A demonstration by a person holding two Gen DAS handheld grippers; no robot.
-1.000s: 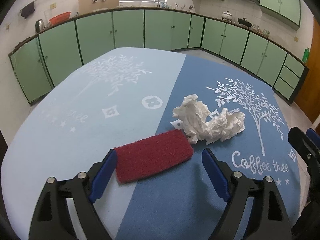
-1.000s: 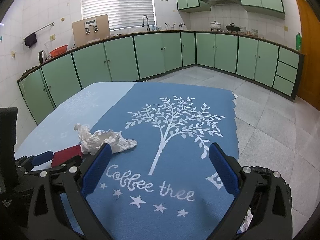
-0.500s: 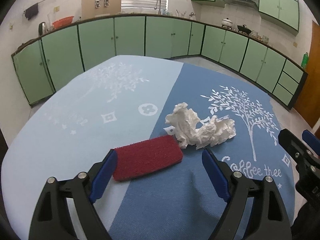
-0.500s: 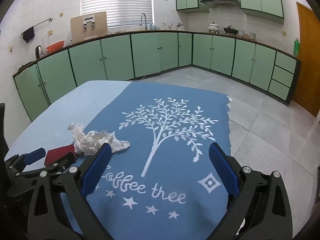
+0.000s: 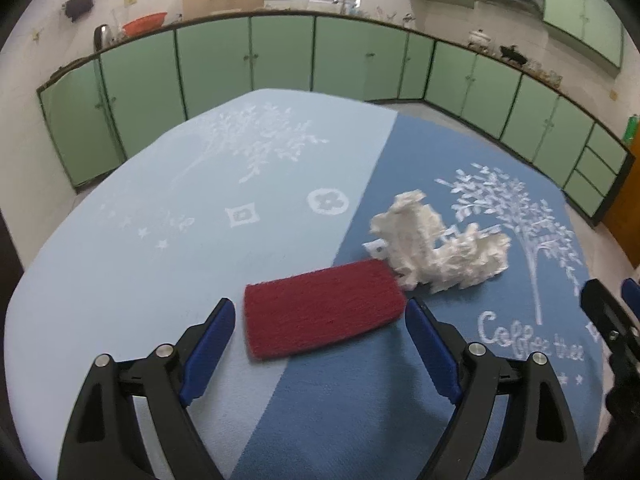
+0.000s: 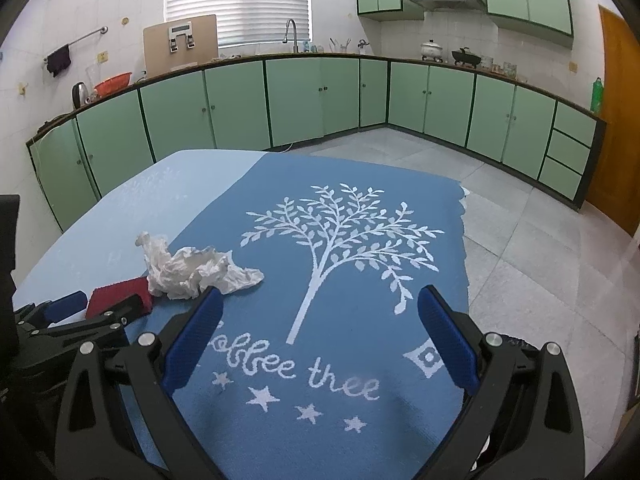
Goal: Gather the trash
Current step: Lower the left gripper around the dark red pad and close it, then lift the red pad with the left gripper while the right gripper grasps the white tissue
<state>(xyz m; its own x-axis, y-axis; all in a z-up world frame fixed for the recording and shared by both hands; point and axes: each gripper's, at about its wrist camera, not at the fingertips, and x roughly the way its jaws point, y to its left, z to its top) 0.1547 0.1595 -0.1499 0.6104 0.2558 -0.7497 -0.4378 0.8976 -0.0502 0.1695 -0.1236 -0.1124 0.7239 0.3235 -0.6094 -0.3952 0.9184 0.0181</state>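
**Both tongs wide apart and empty; trash not yet gripped**

Left wrist view: left gripper (image 5: 316, 318) spread wide, nothing held. Red scouring pad (image 5: 322, 314) lying flat on the tablecloth (image 5: 168, 264) between the blue pads (image 5: 212, 336), just ahead of them, apparently untouched. Crumpled white tissue (image 5: 438, 250), the likely trash, resting on the darker blue half, touching the pad's far right corner. Risk noted: closing here likely to catch the pad rather than the tissue, given the present line-up. Second risk: a push forward likely to shove the light tissue away or snag the loose cloth. Right edge of frame: dark part of the other tool cut off, state unreadable here. Small white scrap beside the tissue, nature unclear.

Right wrist view: right gripper (image 6: 320, 320) likewise wide apart, empty, hovering over the "Coffee tree" print, with the tissue (image 6: 192, 270) near its left fingertip. Pad (image 6: 118, 300) partly hidden behind the left tool. No bin clearly visible; dark object at lower right cut off, identity uncertain. Risk: both tools converging on one tissue, collision possible.
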